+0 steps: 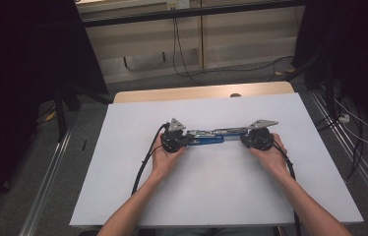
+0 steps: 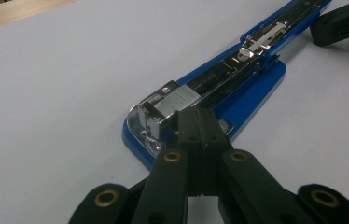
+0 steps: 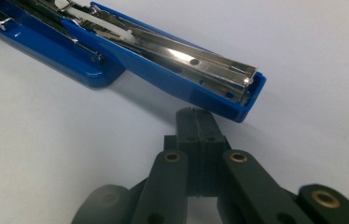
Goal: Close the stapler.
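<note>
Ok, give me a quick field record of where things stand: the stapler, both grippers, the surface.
stapler: blue, swung fully open, lying flat on the table
staple channel: exposed, facing up
left gripper: fingers shut, tips at the stapler's base end, over the metal block
right gripper: fingers shut, tips just short of the top arm's blue end, holding nothing
table: white top

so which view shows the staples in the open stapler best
The left gripper view: the silver staple block sits close and sharp in the blue stapler, just ahead of the shut left gripper. The right gripper view shows the stapler's opened top; the high view shows it too small.
</note>
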Action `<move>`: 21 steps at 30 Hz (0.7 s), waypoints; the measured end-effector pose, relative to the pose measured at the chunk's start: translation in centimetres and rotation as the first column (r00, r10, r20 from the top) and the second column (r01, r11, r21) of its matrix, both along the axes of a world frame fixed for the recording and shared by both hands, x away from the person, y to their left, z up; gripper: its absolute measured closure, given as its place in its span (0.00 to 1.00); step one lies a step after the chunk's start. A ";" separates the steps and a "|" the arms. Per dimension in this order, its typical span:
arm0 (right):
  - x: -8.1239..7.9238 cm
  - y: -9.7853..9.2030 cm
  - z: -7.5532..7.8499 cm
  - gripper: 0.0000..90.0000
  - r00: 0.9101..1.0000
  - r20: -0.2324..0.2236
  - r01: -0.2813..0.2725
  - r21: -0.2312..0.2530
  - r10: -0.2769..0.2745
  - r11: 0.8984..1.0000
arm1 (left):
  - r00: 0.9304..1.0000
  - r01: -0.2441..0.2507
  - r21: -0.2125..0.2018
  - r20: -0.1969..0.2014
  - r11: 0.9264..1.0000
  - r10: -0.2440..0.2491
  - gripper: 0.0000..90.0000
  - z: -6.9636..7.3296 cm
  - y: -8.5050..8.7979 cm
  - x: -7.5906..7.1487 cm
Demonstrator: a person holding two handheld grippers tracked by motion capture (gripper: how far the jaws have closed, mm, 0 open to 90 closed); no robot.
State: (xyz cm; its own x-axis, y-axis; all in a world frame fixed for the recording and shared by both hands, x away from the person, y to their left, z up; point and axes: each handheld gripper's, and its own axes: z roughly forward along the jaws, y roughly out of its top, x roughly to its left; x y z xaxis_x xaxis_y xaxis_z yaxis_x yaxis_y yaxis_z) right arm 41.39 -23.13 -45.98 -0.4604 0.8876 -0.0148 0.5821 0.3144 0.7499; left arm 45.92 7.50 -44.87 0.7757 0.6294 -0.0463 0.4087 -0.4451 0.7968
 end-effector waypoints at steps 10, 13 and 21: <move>0.2 0.1 0.0 1.00 1.000 0.000 0.023 0.001 -0.023 1.000 | 1.000 0.009 -0.010 -0.007 1.000 -0.009 1.00 -0.1 -0.3 -0.2; 0.3 0.1 0.0 1.00 1.000 0.006 0.023 0.002 -0.023 1.000 | 1.000 0.007 -0.009 -0.005 1.000 -0.007 1.00 -0.1 -0.3 -0.2; 0.4 0.0 0.1 1.00 0.999 0.025 0.024 0.014 -0.025 1.000 | 1.000 0.009 -0.004 0.002 1.000 -0.009 1.00 -0.1 -0.3 -0.2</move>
State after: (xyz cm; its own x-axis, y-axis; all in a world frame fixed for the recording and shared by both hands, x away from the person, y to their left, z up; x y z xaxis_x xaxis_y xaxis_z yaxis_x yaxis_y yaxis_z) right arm 41.81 -23.13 -45.92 -0.4380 0.8989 -0.0138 0.5706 0.2899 0.7684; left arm 45.69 7.18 -44.95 0.7816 0.6220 -0.0471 0.4027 -0.4456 0.7995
